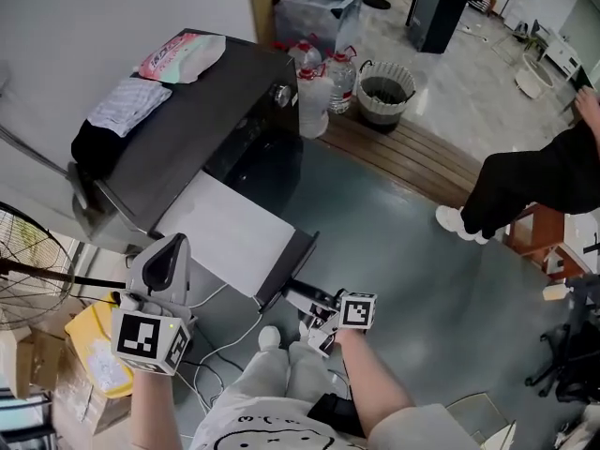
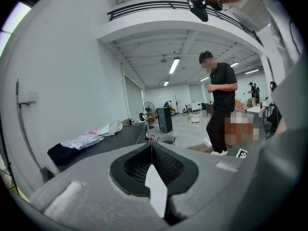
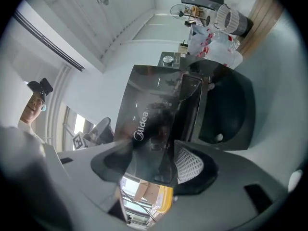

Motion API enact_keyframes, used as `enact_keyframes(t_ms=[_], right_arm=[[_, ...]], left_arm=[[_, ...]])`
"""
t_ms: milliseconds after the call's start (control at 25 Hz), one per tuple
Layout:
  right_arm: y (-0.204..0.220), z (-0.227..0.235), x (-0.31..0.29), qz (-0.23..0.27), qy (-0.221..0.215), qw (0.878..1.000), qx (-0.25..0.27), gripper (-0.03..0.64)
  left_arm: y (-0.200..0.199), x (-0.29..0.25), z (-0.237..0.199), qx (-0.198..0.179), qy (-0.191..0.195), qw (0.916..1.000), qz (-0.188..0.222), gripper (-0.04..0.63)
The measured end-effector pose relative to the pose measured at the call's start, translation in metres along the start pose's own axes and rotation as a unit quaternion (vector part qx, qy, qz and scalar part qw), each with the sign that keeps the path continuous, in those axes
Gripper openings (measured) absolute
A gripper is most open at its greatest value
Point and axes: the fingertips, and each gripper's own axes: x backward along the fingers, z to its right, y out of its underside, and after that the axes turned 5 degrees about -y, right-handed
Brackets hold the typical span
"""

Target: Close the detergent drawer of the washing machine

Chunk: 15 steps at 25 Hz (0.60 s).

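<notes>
We see the washing machine [image 1: 187, 129] from above, with its dark top and its round door on the front. The detergent drawer [image 1: 225, 228] sticks far out of the front of the washing machine. Its inside looks white and its front is a dark strip. The right gripper [image 1: 307, 315] is at that dark front, at the end far from the washing machine. In the right gripper view the dark front of the drawer [image 3: 149, 124] goes in between the two jaws of the right gripper [image 3: 154, 162], so the jaws pinch it from both sides. The left gripper [image 1: 167, 256] is up in the air beside the drawer, a bit away from the washing machine, and it touches nothing. In the left gripper view the two jaws of the left gripper [image 2: 151, 146] are pressed together at the tips and have nothing in them. On top of the washing machine lie some folded clothes [image 1: 127, 106] and a pink bag [image 1: 183, 56]. Some big water bottles [image 1: 314, 97] stand right beside the washing machine, and a round basket [image 1: 384, 92] stands just past them. A person in black [image 1: 534, 181] stands well away from the washing machine.
</notes>
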Motion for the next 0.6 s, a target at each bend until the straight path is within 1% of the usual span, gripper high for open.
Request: enact_keyframes(t_ms=[160,280,360,520,600], right_arm=[[0.003,0.002,0.0,-0.008,-0.009,1.0,-0.017,0.238],[0.0,-0.005,-0.001,-0.008,-0.026,0.999,-0.023,0.238],[-0.004,-0.009,-0.003,-0.009,-0.038,0.999,-0.023,0.253],[0.002,0.001,0.002,-0.022,-0.016,0.999,-0.039,0.255],[-0.004,-0.011,-0.003,-0.022,-0.027,0.999,-0.03,0.264]], left_arm=[[-0.001,0.005,-0.003,0.002,-0.019,0.9998,-0.001,0.018],[-0.002,0.011,-0.003,0.006,-0.032,0.9995,-0.001,0.018],[0.0,0.014,-0.003,0.009,-0.04,0.9992,-0.003,0.018],[0.0,0.018,-0.003,0.014,-0.053,0.9985,-0.003,0.018],[-0.003,0.018,-0.005,0.019,-0.059,0.9981,0.001,0.018]])
